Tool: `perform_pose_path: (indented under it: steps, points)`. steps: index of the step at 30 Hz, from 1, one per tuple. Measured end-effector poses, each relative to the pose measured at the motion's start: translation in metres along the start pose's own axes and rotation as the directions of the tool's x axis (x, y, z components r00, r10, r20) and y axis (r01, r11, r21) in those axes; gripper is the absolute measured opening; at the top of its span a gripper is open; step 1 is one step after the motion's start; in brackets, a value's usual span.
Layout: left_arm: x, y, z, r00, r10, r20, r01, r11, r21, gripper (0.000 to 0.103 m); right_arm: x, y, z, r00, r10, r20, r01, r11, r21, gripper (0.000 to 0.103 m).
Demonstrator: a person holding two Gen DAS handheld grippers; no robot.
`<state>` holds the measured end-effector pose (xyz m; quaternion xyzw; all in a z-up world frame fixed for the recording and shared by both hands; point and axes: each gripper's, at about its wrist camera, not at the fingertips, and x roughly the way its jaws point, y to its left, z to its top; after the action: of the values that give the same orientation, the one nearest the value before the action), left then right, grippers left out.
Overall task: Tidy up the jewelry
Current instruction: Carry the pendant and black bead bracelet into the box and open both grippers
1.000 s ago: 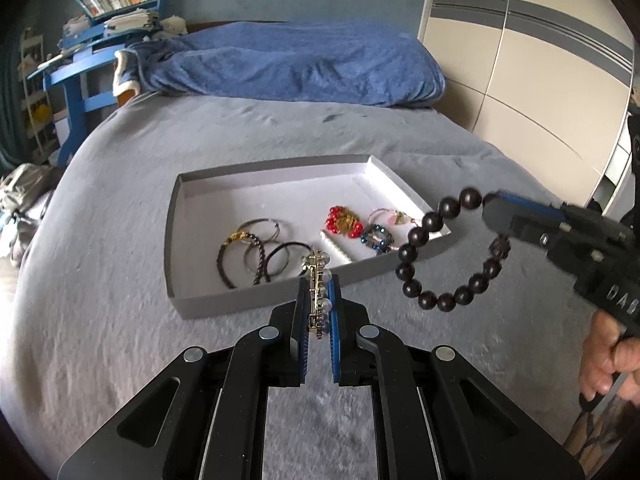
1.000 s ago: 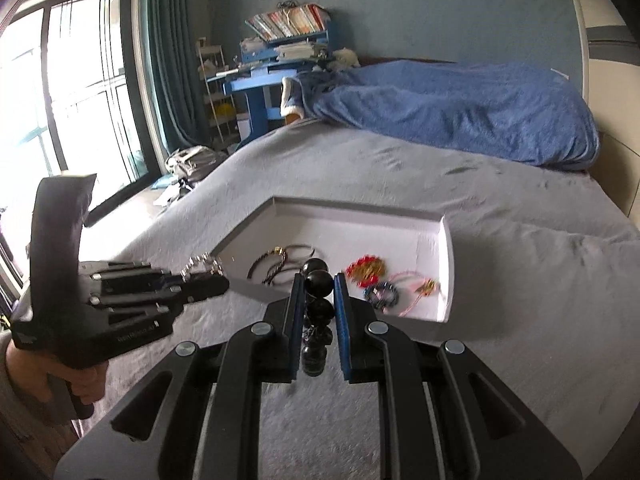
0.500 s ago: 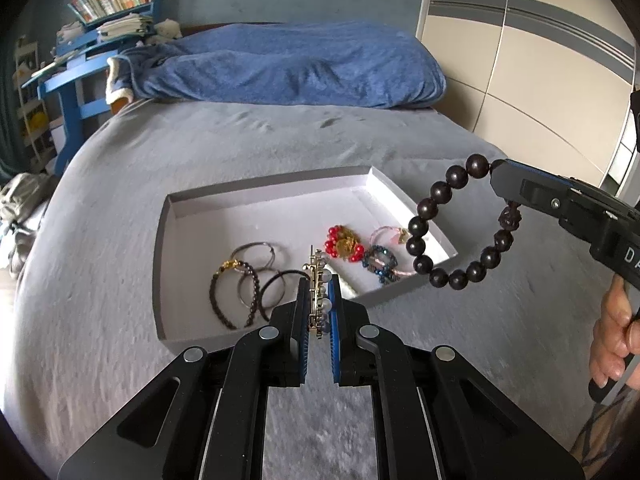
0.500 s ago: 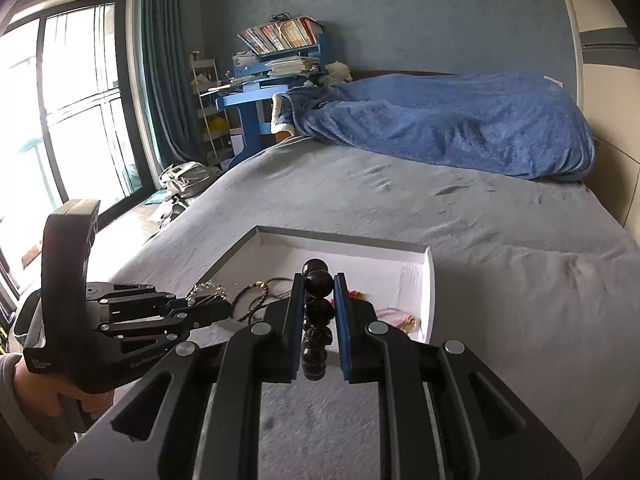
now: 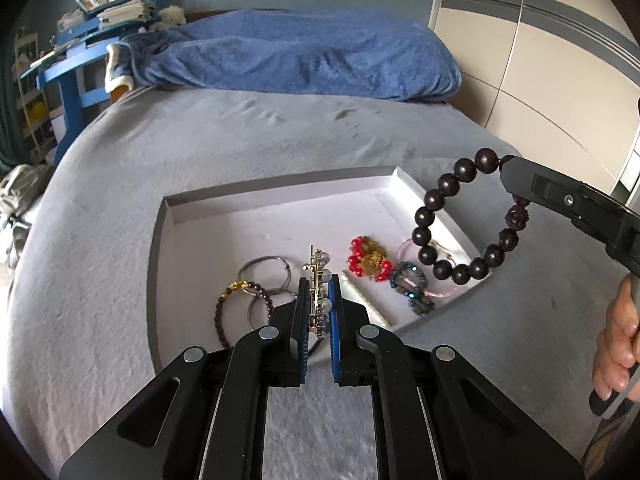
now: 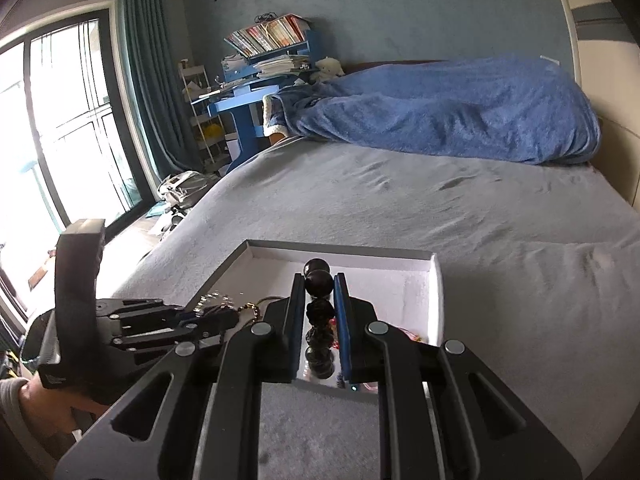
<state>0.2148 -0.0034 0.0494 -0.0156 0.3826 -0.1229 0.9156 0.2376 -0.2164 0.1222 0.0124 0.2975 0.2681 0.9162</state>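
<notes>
Holding jewelry over the bed, your left tool (image 5: 318, 312) was clamped on a pearl clip (image 5: 318, 280) | right tool (image 6: 319, 308) clamped on a dark bead bracelet (image 5: 460, 220), hanging at the tray (image 5: 280, 196) corner | risk: the swinging loop could land outside the rim.

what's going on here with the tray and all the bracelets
A person is sorting jewelry on a bed, with a handheld gripper in each hand. The left gripper is shut on a pearl and gold piece, held above the near part of the tray. The right gripper is shut on a dark beaded bracelet, which hangs over the tray's right corner. Several bracelets and a red beaded piece already lie in the tray. Neither held piece has been set down yet.
</notes>
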Motion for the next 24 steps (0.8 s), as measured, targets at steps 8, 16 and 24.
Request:
perform_pose_path:
  steps: [8, 16, 24]
  points:
    - [0.041, 0.002, -0.002, 0.996, 0.003, -0.090, -0.003, 1.000, -0.002, 0.010, 0.046, -0.003, -0.014, 0.993, -0.010, -0.119, 0.012, 1.000, 0.017, 0.014]
    - [0.052, 0.000, -0.009, 0.992, 0.023, -0.120, -0.022, 1.000, 0.013, 0.012, 0.063, -0.025, -0.031, 0.979, -0.075, -0.192, 0.085, 0.995, 0.043, 0.014]
    - [0.037, 0.005, -0.013, 0.995, 0.052, -0.085, -0.053, 0.999, -0.007, 0.051, 0.067, -0.036, -0.042, 0.966, -0.117, -0.230, 0.128, 0.991, 0.032, 0.018]
